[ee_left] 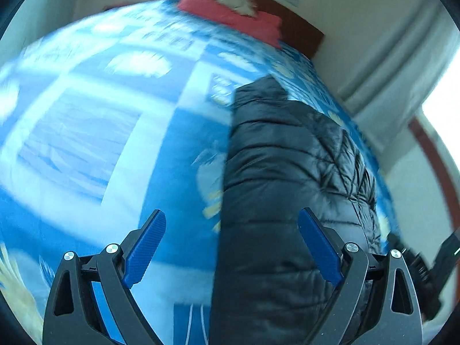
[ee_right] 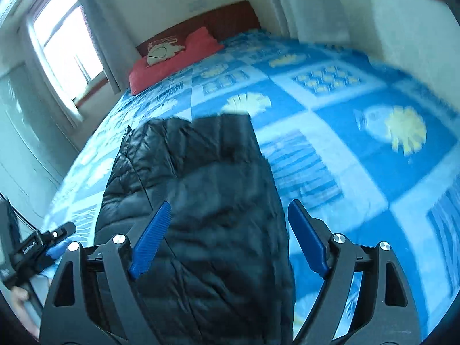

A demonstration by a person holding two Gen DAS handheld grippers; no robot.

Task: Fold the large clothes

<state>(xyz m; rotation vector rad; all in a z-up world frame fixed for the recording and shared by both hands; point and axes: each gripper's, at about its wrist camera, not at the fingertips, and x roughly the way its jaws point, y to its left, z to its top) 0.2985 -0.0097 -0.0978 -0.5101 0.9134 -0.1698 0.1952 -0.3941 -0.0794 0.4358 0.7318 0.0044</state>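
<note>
A black quilted puffer jacket (ee_left: 287, 172) lies folded into a long strip on the blue patterned bedspread (ee_left: 100, 115). In the left wrist view my left gripper (ee_left: 233, 215) hovers open above the jacket's left edge, with nothing between its blue pads (ee_left: 146, 250). The right wrist view shows the same jacket (ee_right: 201, 187) running away from me towards the pillow. My right gripper (ee_right: 230, 204) stands wide open just above the jacket's near end. Its blue pads (ee_right: 151, 238) touch no cloth. Both views are blurred.
A red pillow (ee_right: 172, 57) with a pale cushion lies by the dark wooden headboard (ee_right: 227, 17). A window (ee_right: 66, 49) and curtains stand left of the bed. A hand (ee_right: 20, 294) holds a black device (ee_right: 31, 251) at the lower left. The bedspread (ee_right: 359, 143) stretches wide to the right.
</note>
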